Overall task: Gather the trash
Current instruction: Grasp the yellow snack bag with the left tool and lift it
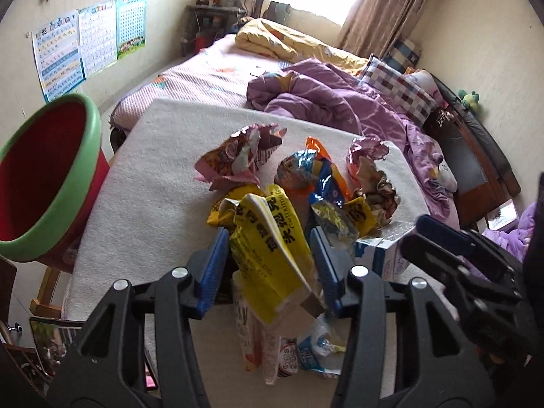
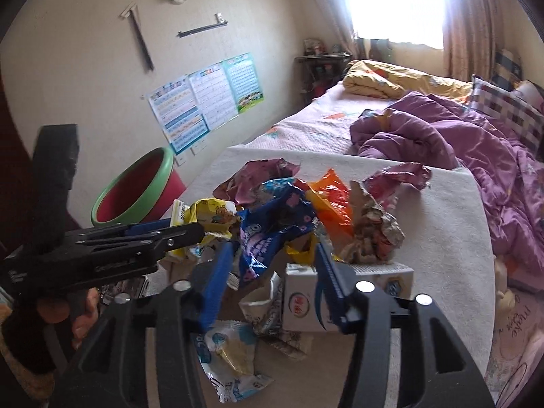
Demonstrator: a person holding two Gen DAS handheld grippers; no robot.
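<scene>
1 bin [image 1: 51, 183], 1 carton [image 2: 306, 302], 3 wall charts [image 1: 91, 44], 2 grippers [image 1: 268, 258]

Blown-out window [image 2: 394, 3] glare, fisheye-warped edges

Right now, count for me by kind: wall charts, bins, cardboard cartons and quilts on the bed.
Colourful paper wall charts: 3
Red plastic bin with green rim: 1
White cardboard carton: 1
Quilts, yellow quilt plus purple quilt: 2
Total: 7

Yellow wrapper [image 1: 268, 238] with black lettering, red bin [image 1: 44, 173] green-rimmed, purple quilt [image 1: 340, 102], checked pillow [image 1: 397, 88]
</scene>
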